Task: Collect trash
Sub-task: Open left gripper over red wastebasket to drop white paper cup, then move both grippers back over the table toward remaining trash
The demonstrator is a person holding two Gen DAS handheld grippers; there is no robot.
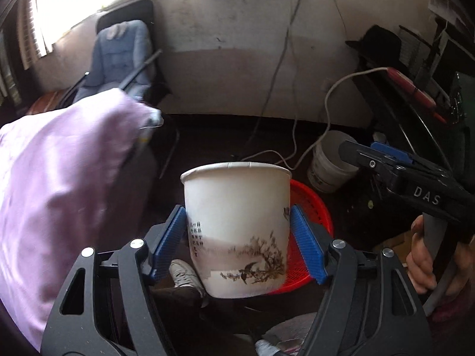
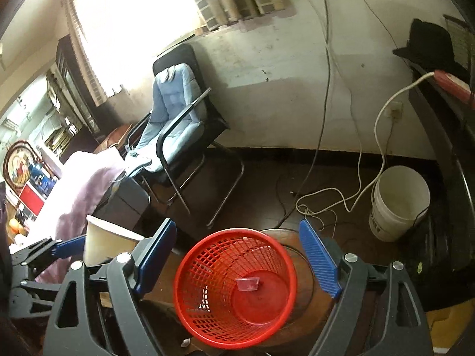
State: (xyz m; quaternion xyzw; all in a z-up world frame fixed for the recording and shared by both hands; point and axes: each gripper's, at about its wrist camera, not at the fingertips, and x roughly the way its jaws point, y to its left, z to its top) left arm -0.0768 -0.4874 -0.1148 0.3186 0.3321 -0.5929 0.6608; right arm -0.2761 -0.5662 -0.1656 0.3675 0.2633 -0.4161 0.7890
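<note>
A black chair (image 2: 181,118) with a pale blue cushion stands on the floor against the wall, and a white bucket (image 2: 397,204) sits near the wall to its right. The red mesh basket (image 2: 234,284) rests on a round wooden stool (image 2: 299,267), with a small clear piece (image 2: 248,283) lying on its bottom. The left gripper (image 1: 237,246) tilts steeply down, its jaws pinching a white paper cup (image 1: 237,225) upright by its sides, in front of the basket's rim. The right gripper (image 2: 237,255) angles down over the basket, jaws spread wide with nothing between them; a hand (image 1: 427,261) grips its handle.
</note>
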